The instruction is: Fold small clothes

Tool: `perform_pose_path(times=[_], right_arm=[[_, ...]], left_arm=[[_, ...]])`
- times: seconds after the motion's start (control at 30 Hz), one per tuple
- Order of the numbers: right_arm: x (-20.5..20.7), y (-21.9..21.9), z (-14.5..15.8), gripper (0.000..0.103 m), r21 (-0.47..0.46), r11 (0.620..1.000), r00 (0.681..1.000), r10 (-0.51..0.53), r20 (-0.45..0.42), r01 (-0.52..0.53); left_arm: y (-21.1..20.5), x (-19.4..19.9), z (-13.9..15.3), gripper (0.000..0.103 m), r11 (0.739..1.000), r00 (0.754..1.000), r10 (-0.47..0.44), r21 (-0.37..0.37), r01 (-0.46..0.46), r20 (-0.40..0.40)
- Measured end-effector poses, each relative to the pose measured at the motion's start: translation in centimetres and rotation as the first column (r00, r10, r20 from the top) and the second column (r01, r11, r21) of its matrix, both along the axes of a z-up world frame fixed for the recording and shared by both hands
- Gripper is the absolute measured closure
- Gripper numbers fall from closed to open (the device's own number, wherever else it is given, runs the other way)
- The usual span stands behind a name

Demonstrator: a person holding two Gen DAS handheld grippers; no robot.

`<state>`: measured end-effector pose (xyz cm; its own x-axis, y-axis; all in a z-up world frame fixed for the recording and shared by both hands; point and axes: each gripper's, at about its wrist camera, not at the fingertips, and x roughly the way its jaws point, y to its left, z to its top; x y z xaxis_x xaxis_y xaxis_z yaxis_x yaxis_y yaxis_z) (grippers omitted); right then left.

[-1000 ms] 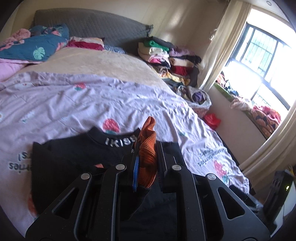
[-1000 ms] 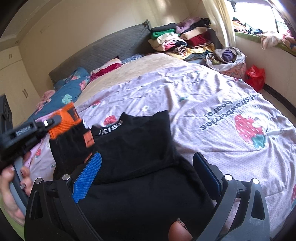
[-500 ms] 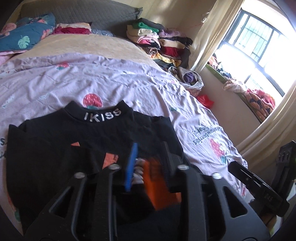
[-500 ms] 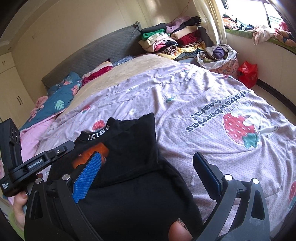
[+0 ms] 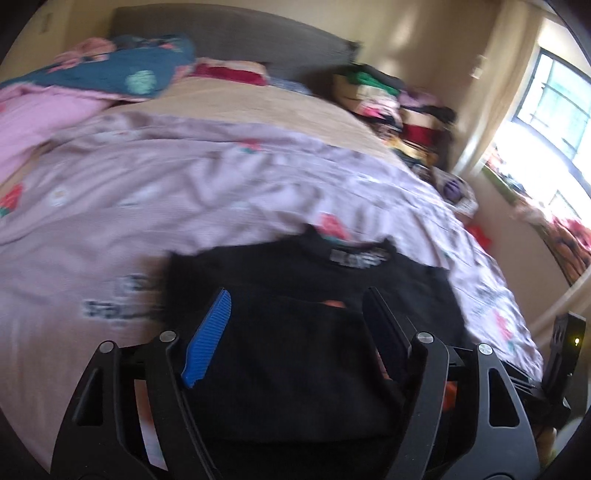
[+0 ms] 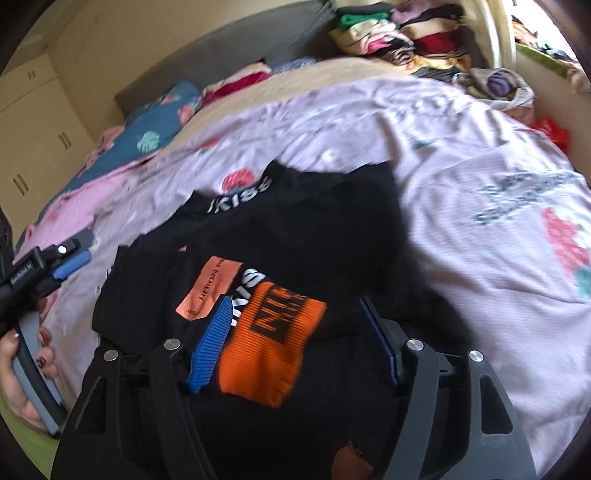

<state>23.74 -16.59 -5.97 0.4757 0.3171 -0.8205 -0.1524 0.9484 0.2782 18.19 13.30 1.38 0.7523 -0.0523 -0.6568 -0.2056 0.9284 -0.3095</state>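
Note:
A small black top point(image 6: 314, 221) with a white-lettered collar lies on the lilac strawberry-print bedspread point(image 6: 461, 147). Its orange cuff point(image 6: 273, 332) is folded onto its front. My right gripper point(image 6: 295, 325) is open just above the cuff, holding nothing. My left gripper point(image 5: 295, 317) is open and empty over the top point(image 5: 295, 350), and it also shows at the left edge of the right wrist view point(image 6: 70, 258), open, beside the top.
A pile of folded clothes point(image 6: 399, 37) stands at the far right of the bed by the grey headboard point(image 5: 229, 29). Pillows point(image 5: 122, 70) lie at the head. A laundry basket point(image 6: 506, 85) and a window point(image 5: 554, 110) are at the right.
My left gripper laid the orange cuff onto the top, let go, opened and drew back to the left. My right gripper moved in over the cuff.

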Motion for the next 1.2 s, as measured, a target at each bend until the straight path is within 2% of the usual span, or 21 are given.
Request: perform_pose_path(times=[0.03,0.13,0.17,0.2,0.27,0.37,0.5,0.6,0.8,0.83,0.87,0.93,1.0,1.13,1.2], right_arm=[[0.4,0.4,-0.8,0.036,-0.011,1.000,1.000,0.006,-0.030,-0.006],[0.6,1.6,-2.2,0.056,-0.053,0.998,0.998,0.020,-0.059,-0.023],[0.4,2.1,-2.0,0.070,-0.071,0.997,0.998,0.041,-0.038,-0.044],[0.4,2.3,-1.8,0.092,-0.053,0.997,0.998,0.062,-0.030,-0.063],[0.0,2.5,-0.4,0.092,-0.001,0.996,0.996,0.086,0.030,-0.086],[-0.3,3.1,3.0,0.093,-0.026,0.993,0.979,0.115,0.169,-0.112],[0.2,3.1,6.3,0.093,-0.084,0.989,0.954,0.140,0.264,-0.122],[0.6,2.7,6.9,0.093,-0.148,0.983,0.949,0.146,0.279,-0.108],[0.9,0.9,5.0,0.093,-0.152,0.986,0.966,0.104,0.236,-0.069],[0.8,0.7,4.7,0.093,-0.148,0.987,0.968,0.100,0.231,-0.066],[0.7,0.6,4.3,0.093,-0.141,0.988,0.969,0.096,0.226,-0.065],[0.6,0.7,3.9,0.093,-0.138,0.988,0.970,0.096,0.223,-0.066],[0.4,0.8,3.4,0.093,-0.156,0.986,0.969,0.092,0.228,-0.057],[0.4,0.7,2.6,0.093,-0.220,0.975,0.971,0.063,0.232,-0.011],[0.7,0.4,1.7,0.092,-0.239,0.971,0.977,0.052,0.208,-0.001]], left_arm=[[0.7,-0.1,-0.1,0.036,1.000,1.000,0.014,0.000,-0.014,-0.005],[3.4,-0.8,-0.8,0.032,0.998,0.997,0.069,-0.007,-0.070,-0.021],[4.1,-1.0,-1.0,0.032,0.996,0.996,0.084,-0.012,-0.085,-0.026],[4.7,-1.1,-1.3,0.032,0.995,0.995,0.096,-0.019,-0.097,-0.031],[5.8,-1.4,-1.9,0.032,0.992,0.992,0.120,-0.031,-0.121,-0.041],[6.5,-1.5,-2.8,0.032,0.990,0.991,0.124,-0.055,-0.127,-0.059],[6.3,-0.8,-4.4,0.032,0.990,0.990,0.100,-0.093,-0.109,-0.099],[6.0,-0.3,-5.4,0.032,0.988,0.989,0.078,-0.123,-0.093,-0.122],[5.0,1.1,-7.3,0.033,0.988,0.985,0.045,-0.138,-0.068,-0.164],[4.8,1.2,-7.5,0.044,0.989,0.985,0.048,-0.130,-0.070,-0.167],[4.7,1.3,-7.6,0.067,0.990,0.985,0.047,-0.126,-0.068,-0.163],[4.6,1.3,-7.6,0.092,0.987,0.989,0.027,-0.155,-0.050,-0.146],[4.4,1.2,-7.3,0.096,0.990,0.991,0.017,-0.137,-0.036,-0.136],[3.7,0.8,-6.7,0.096,0.996,0.992,0.009,-0.083,-0.020,-0.127],[3.4,1.0,-7.0,0.096,0.997,0.991,0.006,-0.079,-0.017,-0.136]])
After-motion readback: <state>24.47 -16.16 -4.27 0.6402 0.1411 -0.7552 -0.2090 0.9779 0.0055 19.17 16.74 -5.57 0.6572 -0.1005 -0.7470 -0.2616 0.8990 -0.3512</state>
